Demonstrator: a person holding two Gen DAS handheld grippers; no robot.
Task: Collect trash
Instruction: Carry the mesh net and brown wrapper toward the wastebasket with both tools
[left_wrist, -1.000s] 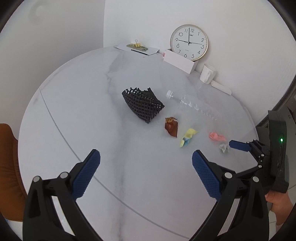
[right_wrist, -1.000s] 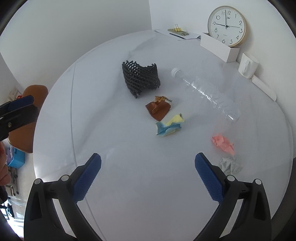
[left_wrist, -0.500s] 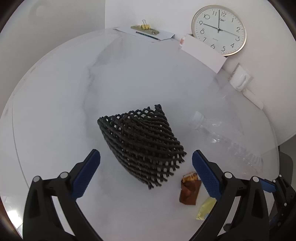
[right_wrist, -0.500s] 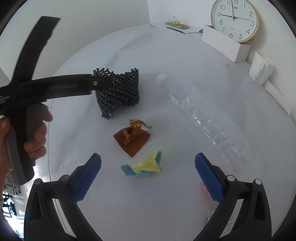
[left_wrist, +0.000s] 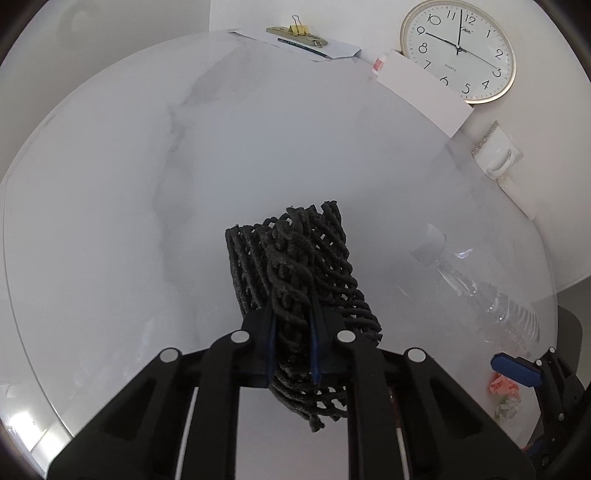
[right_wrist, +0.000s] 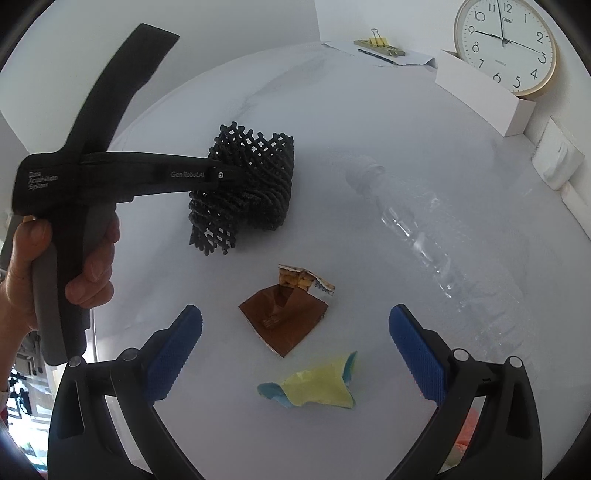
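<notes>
Item 1: black foam net sleeve, on white marble table near centre. Left gripper jaws closing, blue pads pinching a fold of the net; net crumpled between them.
Item 2: right gripper, jaws wide, nothing between pads; hangs over brown wrapper & yellow-blue paper scrap.
Item 3: clear plastic bottle, lying on side, right of the net.
Item 4: pink scrap, far right, partly hidden; prob. crumpled paper.
</notes>
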